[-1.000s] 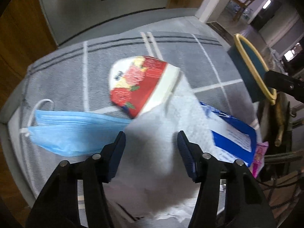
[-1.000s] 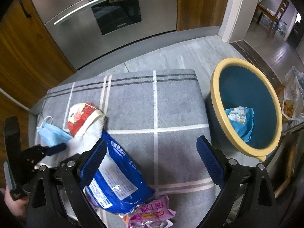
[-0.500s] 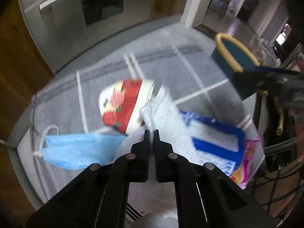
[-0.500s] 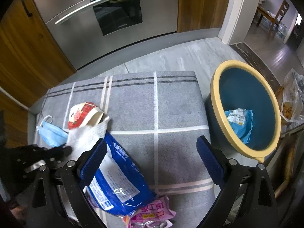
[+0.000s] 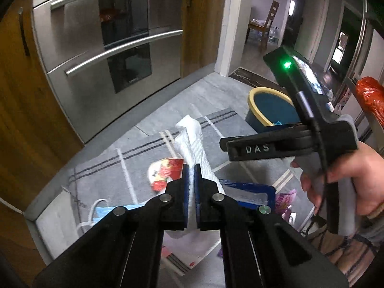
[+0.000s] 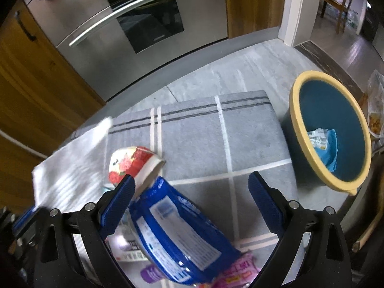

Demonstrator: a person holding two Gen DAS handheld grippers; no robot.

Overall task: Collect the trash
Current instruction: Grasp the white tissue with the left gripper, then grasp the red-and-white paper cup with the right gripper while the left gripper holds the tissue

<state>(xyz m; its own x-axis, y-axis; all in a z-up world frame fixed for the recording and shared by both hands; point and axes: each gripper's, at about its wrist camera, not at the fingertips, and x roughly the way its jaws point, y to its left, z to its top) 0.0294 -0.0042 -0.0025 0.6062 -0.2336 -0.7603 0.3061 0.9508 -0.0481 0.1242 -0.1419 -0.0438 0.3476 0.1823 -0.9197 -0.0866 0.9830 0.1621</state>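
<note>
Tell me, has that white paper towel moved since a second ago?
Yes. The white paper towel, pinched in the left gripper, has been lifted off the grey checked mat beside the red paper cup.

Home kitchen: built-in steel oven (image 5: 105, 48), wood cabinets (image 6: 36, 91), dining chair (image 5: 268, 24) through doorway.

Dim, flat indoor light in both views. Glare streaks are seen on the oven front (image 5: 100, 55), upper left. Heavy fisheye bending and black vignetting are found at the corners. The white tissue (image 6: 69, 165) is smeared by motion blur, left of frame.
</note>
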